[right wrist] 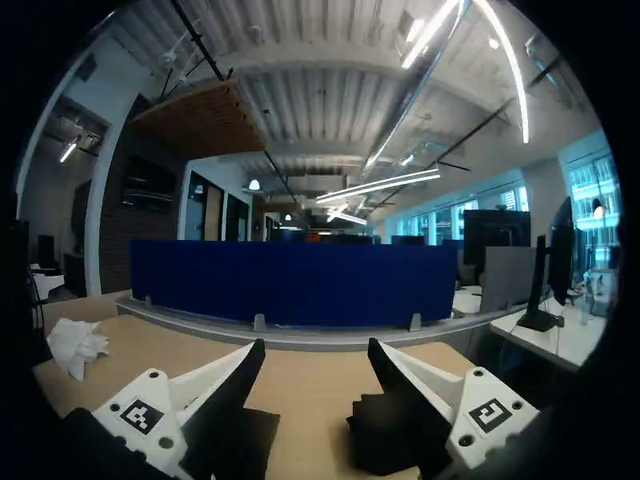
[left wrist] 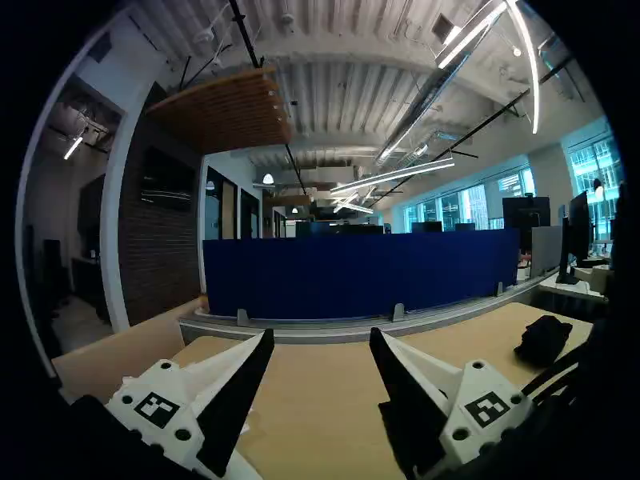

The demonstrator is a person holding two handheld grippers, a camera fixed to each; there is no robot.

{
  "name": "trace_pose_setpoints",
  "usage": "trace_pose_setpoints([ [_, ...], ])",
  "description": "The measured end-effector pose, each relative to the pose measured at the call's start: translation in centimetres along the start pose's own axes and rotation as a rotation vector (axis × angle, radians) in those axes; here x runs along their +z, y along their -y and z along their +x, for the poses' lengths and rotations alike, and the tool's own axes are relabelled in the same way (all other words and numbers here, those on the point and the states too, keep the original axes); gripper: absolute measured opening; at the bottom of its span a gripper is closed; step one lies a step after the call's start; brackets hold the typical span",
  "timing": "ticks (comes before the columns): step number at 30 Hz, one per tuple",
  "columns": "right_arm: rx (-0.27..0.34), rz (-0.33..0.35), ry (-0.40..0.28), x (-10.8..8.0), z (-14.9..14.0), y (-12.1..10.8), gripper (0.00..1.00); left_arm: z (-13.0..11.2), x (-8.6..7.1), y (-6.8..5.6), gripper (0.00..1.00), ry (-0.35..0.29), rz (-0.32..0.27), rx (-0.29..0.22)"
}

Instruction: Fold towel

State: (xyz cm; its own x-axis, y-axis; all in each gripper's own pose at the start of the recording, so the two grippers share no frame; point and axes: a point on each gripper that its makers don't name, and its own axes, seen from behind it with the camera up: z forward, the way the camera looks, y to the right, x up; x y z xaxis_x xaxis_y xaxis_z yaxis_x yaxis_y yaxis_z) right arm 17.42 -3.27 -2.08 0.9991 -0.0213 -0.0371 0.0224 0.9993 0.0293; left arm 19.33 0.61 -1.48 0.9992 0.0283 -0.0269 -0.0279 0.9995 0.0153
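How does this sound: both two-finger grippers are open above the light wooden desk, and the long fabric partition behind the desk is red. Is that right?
Not quite. The long fabric partition is dark blue, not red; the left gripper view shows it plainly. The rest holds: the left gripper and the right gripper are both open above the light wooden desk.

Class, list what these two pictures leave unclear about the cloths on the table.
- Right gripper view: dark cloth partly hidden by fingers of the right gripper; one piece or two, unclear.
- Left gripper view: black bundle far off, too small and dark to read its folds.
- Right gripper view: white crumpled cloth, too small to tell towel from tissue.
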Motion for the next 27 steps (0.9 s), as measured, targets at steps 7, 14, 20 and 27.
trace_pose_setpoints([
  [7,-0.011,0.016,0.033,0.4,1.0,0.0,1.00,1.0,0.5,-1.2,0.88,0.045,-0.044,0.008],
  [14,-0.049,0.116,0.126,0.2,0.6,1.7,1.00,-0.1,0.6,-3.6,0.88,0.157,-0.160,0.034],
  [20,-0.108,0.225,0.243,-0.4,-0.3,3.5,1.00,-1.0,0.0,-6.1,0.88,0.253,-0.294,0.069],
  [27,-0.150,0.323,0.343,-1.2,-1.7,5.0,1.00,-2.2,-0.2,-7.9,0.88,0.318,-0.385,0.084],
])
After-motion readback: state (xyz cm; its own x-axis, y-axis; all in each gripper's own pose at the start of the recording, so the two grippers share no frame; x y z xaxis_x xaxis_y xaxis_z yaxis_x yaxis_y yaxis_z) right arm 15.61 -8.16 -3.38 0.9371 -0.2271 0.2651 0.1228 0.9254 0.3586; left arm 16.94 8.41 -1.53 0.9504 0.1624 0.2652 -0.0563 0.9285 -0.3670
